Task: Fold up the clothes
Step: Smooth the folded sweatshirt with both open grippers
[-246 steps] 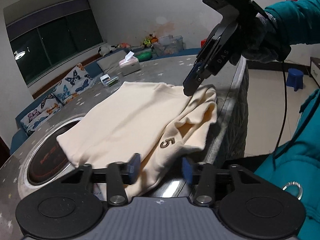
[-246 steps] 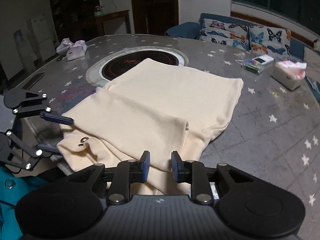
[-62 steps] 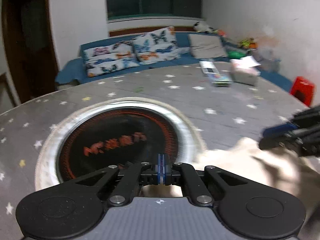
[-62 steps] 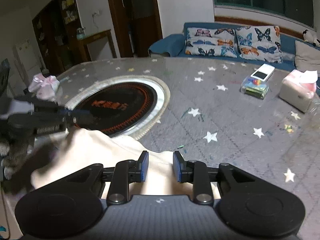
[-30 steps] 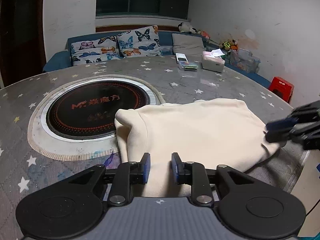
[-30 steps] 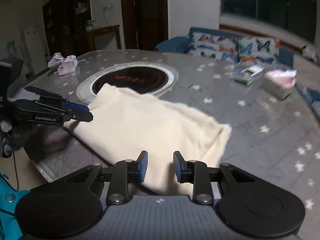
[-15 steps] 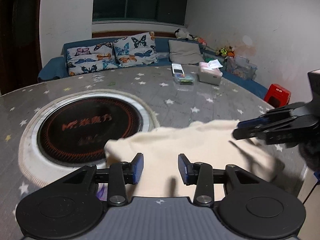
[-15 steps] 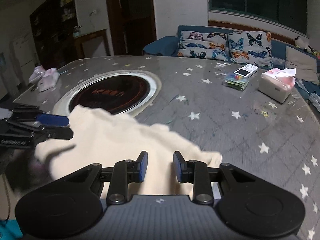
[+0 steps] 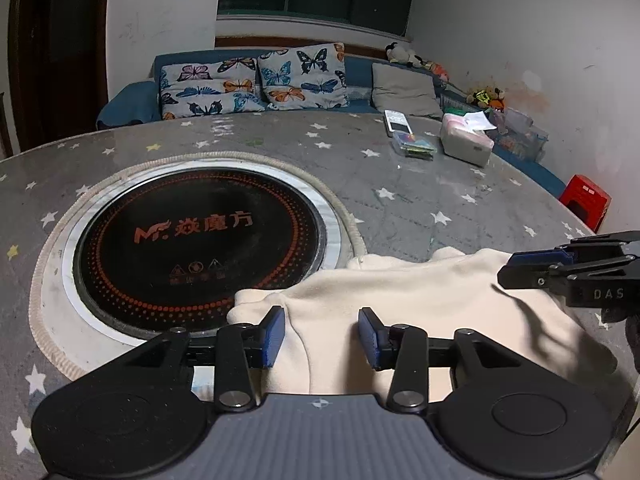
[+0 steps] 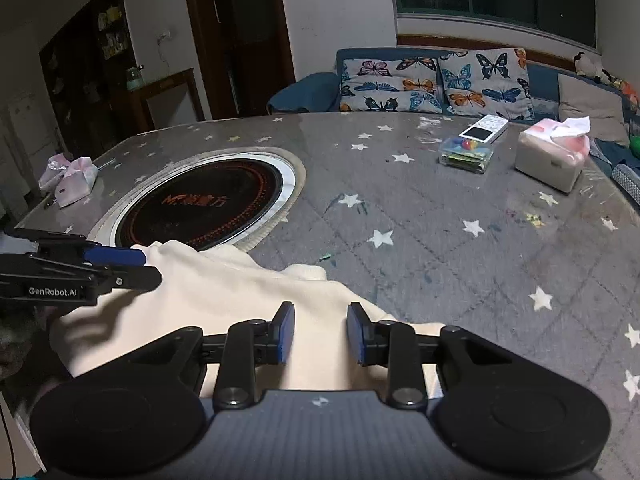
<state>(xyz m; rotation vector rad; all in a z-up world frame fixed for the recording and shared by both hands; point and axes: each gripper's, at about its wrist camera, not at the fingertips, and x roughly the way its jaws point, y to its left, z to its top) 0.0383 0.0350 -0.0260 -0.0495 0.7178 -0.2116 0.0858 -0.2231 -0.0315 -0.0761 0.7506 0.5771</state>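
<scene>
Both grippers, left gripper (image 9: 321, 334) and right gripper (image 10: 320, 333), are opening, jaws spread, releasing the cream fleece garment (image 9: 420, 304) now folded smaller beneath them; this fold looks finished.

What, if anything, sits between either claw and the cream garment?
Nothing visible. The left claw and right claw both hang right over the cream garment, jaws opening, fabric below the gaps. The tissue box and clear box sit far across the table.

left claw (image 9: 321, 336) opening, right claw (image 10: 320, 333) opening, both angled down
</scene>
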